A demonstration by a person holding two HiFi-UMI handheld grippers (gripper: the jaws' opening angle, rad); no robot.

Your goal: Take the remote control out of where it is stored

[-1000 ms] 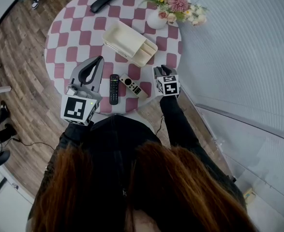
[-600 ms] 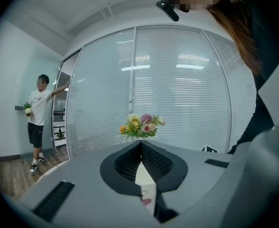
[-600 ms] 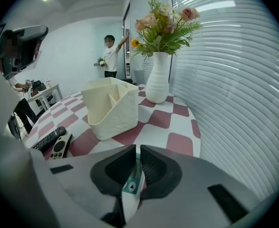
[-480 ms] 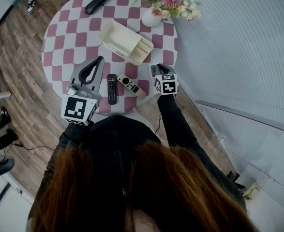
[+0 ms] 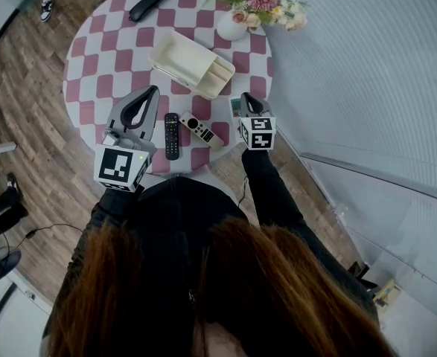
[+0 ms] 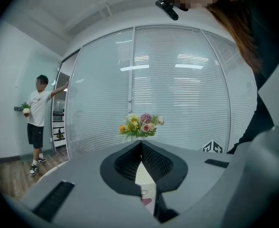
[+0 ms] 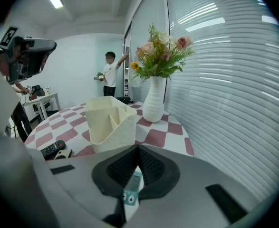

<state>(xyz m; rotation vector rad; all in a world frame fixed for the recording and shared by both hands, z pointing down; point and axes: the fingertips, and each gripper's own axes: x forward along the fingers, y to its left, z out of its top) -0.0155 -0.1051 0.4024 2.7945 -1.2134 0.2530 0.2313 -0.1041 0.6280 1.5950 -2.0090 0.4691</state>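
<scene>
A cream organizer box (image 5: 192,64) (image 7: 108,122) stands in the middle of the round checkered table (image 5: 91,58). Near the front edge a black remote (image 5: 171,135) (image 7: 52,149) and a beige remote (image 5: 202,131) lie side by side. A small white remote with teal buttons (image 5: 235,108) (image 7: 129,194) lies on the cloth just under my right gripper (image 5: 246,97) (image 7: 138,148), which is shut with nothing between its pads. My left gripper (image 5: 154,91) (image 6: 140,144) hovers left of the black remote, also shut and empty.
A white vase of flowers (image 5: 231,27) (image 7: 153,106) stands at the far right of the table. A long black object (image 5: 150,1) lies at the far edge. Blinds run along the right. A person (image 6: 36,118) stands across the room.
The right gripper's jaws have narrowed to shut, and the small white remote now shows at its left side. The left gripper has stayed where it was.
</scene>
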